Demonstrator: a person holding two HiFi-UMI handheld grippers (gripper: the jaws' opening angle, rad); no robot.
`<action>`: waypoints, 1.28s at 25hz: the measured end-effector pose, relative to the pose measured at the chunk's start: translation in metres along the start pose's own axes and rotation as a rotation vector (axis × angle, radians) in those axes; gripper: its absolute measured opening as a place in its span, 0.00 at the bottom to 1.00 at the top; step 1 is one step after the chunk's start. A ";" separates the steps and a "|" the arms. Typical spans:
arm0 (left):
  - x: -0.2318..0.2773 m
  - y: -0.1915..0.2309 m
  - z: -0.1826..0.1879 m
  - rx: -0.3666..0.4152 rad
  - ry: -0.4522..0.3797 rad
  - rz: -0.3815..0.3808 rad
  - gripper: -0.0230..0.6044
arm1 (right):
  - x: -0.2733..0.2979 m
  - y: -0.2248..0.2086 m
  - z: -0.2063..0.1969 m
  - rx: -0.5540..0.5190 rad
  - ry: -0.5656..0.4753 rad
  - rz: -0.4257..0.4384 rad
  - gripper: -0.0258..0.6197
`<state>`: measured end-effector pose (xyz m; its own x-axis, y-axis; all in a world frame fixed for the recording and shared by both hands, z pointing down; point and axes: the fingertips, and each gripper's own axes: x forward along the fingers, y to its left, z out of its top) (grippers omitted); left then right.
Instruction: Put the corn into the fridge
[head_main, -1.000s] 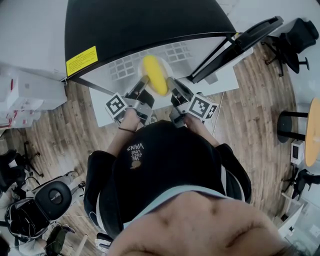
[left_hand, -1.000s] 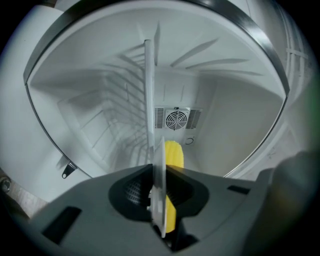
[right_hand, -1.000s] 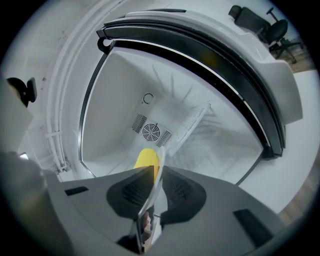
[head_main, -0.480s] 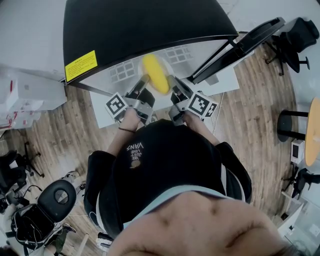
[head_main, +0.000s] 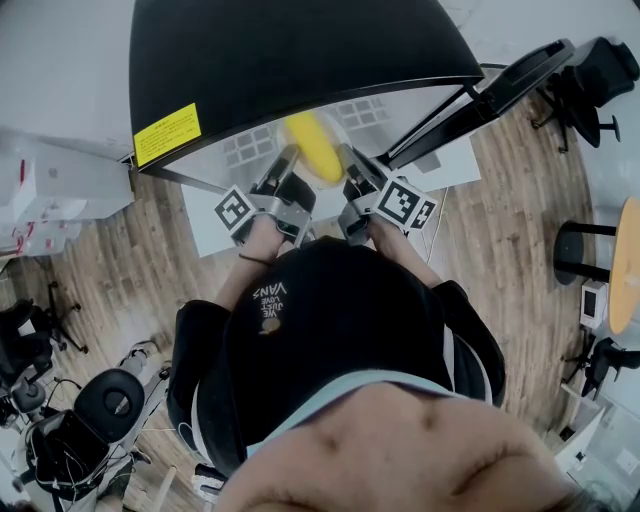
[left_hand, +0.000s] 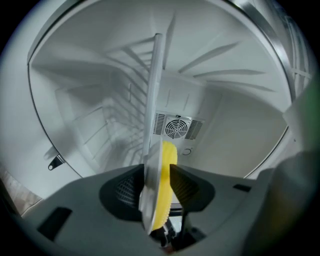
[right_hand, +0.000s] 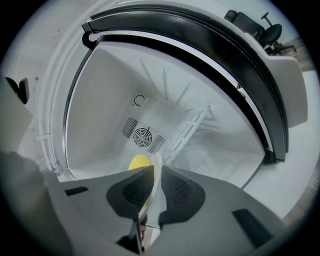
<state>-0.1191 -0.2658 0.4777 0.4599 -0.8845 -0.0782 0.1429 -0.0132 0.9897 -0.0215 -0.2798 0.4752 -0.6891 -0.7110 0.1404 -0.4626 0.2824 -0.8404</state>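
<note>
The corn (head_main: 315, 150) was at the mouth of the open fridge (head_main: 300, 60), riding on a white plate (left_hand: 151, 167) that I carried between both tongs, with the door (head_main: 500, 85) swung wide to the right. Most of the job looked done: the corn was past the threshold and the fan grille (left_hand: 176, 127) on the back wall sat straight ahead. What I judged was left was to settle the plate on the wire shelf (left_hand: 125, 115) and pull both tools out. I could not tell whether the plate was resting on that shelf yet. The left tongs (left_hand: 157, 182) had just been opening, and their pads stood apart with the plate's rim and the corn between them, no longer gripped. The right tongs (right_hand: 156, 185) were nearly together, clamped on the plate's thin edge, with the yellow end of the corn showing just beyond.
</note>
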 end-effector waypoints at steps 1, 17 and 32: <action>0.001 -0.002 0.001 0.000 -0.002 -0.003 0.27 | 0.002 0.000 0.001 -0.001 -0.002 -0.003 0.11; 0.000 -0.001 0.011 -0.113 -0.068 -0.030 0.30 | 0.025 0.002 0.011 0.007 -0.030 0.010 0.11; 0.002 0.007 0.012 -0.173 -0.123 0.008 0.19 | 0.027 0.006 0.018 -0.056 -0.011 0.039 0.15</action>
<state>-0.1273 -0.2736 0.4860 0.3532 -0.9345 -0.0446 0.2924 0.0650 0.9541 -0.0326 -0.3092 0.4649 -0.7009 -0.7059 0.1018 -0.4663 0.3455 -0.8143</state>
